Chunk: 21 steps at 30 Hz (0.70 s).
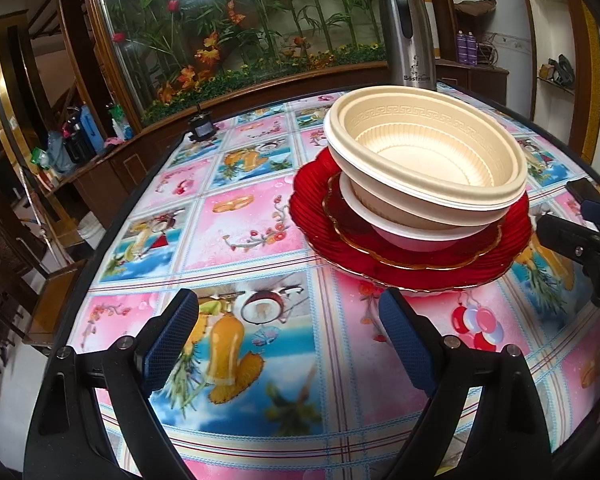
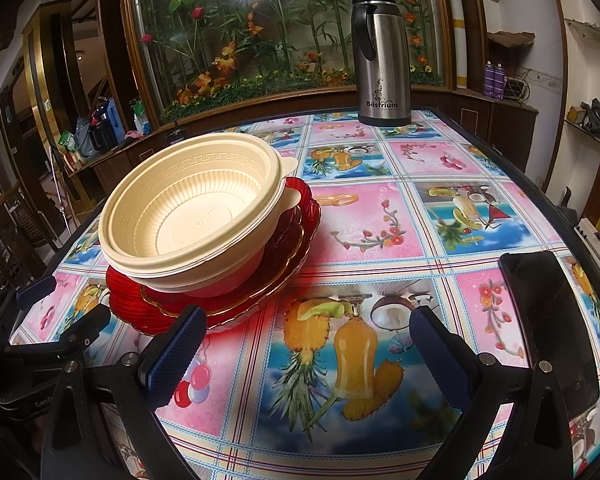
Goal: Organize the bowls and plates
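1. Left hand-held gripper [image 1: 288, 334]: jaws spread wide, nothing between the blue pads; poised over bare tablecloth, near the front edge of the stack, not touching it.

2. Stack of tableware, standing on the table [image 1: 236, 240] between the two tools. From the bottom up: large red plate [image 1: 516, 252]; smaller red plate with gilt scalloped rim [image 1: 348, 216]; white bowl [image 1: 404, 236]; cream bowl with key-pattern rim [image 1: 424, 152], sitting tilted on the white one rather than fully nested.

3. Right hand-held gripper [image 2: 308, 356]: jaws likewise wide apart and empty; its left finger stands just in front of the large red plate's edge, whether touching cannot be told.

4. Black phone-like slab [image 2: 548, 320]: lying flat at the right side of the table, just beside the right tool.

5. Steel jug [image 2: 382, 60]: upright at the far edge, well apart from the stack.

Status: plates and bowls appear already gathered, largest lowest; judged the closing step, both tools clear. Next move, if any, calls for squaring the tilted cream bowl: a light grip on its rim and a level set-down, without shifting the plates beneath.
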Each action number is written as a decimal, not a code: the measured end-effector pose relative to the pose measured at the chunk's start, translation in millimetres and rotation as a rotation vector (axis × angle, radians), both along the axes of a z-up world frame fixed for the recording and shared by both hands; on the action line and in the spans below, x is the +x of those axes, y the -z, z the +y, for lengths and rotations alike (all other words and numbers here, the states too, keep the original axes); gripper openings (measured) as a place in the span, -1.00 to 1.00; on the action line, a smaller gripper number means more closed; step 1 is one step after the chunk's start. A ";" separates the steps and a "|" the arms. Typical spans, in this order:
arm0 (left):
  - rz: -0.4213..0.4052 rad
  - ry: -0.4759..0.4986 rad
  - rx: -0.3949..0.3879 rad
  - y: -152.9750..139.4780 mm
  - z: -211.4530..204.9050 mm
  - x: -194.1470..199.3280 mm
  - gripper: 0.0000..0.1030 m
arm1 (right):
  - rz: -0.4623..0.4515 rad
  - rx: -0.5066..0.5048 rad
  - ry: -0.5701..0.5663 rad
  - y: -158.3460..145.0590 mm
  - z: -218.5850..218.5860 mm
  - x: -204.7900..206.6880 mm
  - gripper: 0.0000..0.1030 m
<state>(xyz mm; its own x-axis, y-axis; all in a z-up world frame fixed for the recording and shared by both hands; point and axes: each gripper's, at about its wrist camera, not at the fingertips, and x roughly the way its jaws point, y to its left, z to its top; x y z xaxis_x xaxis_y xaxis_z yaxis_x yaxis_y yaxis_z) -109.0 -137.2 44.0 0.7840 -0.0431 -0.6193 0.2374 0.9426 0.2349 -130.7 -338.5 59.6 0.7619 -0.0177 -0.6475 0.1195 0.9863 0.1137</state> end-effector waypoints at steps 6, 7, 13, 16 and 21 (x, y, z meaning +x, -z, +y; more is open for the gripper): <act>0.033 0.014 -0.034 -2.6 10.1 4.9 0.79 | 0.006 0.009 0.003 1.2 -1.4 0.8 0.98; 0.054 0.025 -0.053 -2.2 12.6 7.3 0.79 | 0.009 0.015 0.008 2.0 -3.2 1.0 0.98; 0.138 0.013 -0.105 2.4 22.6 18.9 0.80 | 0.025 0.032 0.037 3.0 -9.3 2.0 0.98; 0.160 -0.007 -0.100 4.1 26.7 21.1 0.79 | 0.038 0.007 0.055 2.2 -8.9 2.9 0.98; 0.209 -0.074 -0.070 11.9 50.6 40.2 0.79 | 0.082 -0.040 0.106 2.5 -21.1 8.1 0.98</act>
